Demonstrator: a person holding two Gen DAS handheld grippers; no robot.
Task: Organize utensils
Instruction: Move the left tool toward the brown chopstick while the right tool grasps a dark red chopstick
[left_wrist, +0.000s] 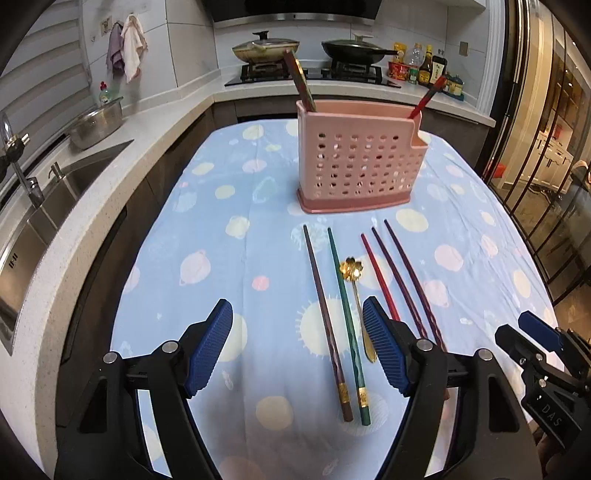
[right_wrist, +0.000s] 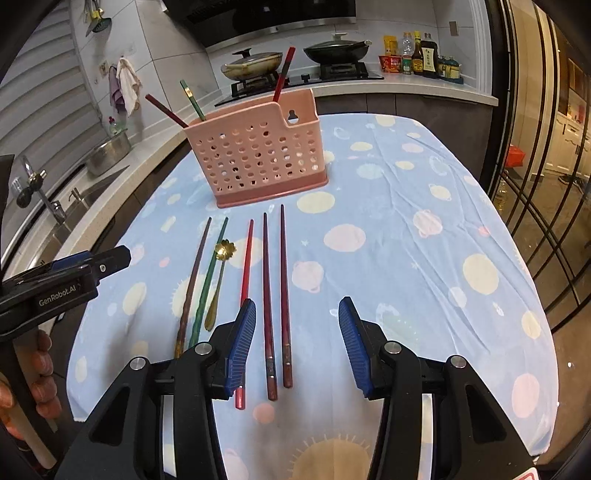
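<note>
A pink perforated utensil holder (left_wrist: 360, 166) (right_wrist: 258, 155) stands on the blue patterned tablecloth with a few chopsticks (right_wrist: 282, 74) upright in it. In front of it lie a brown chopstick (left_wrist: 325, 314) (right_wrist: 192, 284), a green chopstick (left_wrist: 345, 317) (right_wrist: 208, 280), a gold flower spoon (left_wrist: 356, 295) (right_wrist: 218, 273), a red chopstick (left_wrist: 378, 277) (right_wrist: 245, 266) and two dark red chopsticks (left_wrist: 406, 280) (right_wrist: 275, 295). My left gripper (left_wrist: 297, 314) hovers open over the brown and green pair. My right gripper (right_wrist: 297, 314) hovers open over the dark red pair, holding nothing.
A counter with a sink (left_wrist: 55, 192) and steel bowl (left_wrist: 98, 123) runs along the left. Behind the table stands a stove with two pans (left_wrist: 266, 48) and sauce bottles (left_wrist: 424, 68). Glass doors (left_wrist: 546, 147) line the right. A hand (right_wrist: 40, 373) holds the left gripper's handle.
</note>
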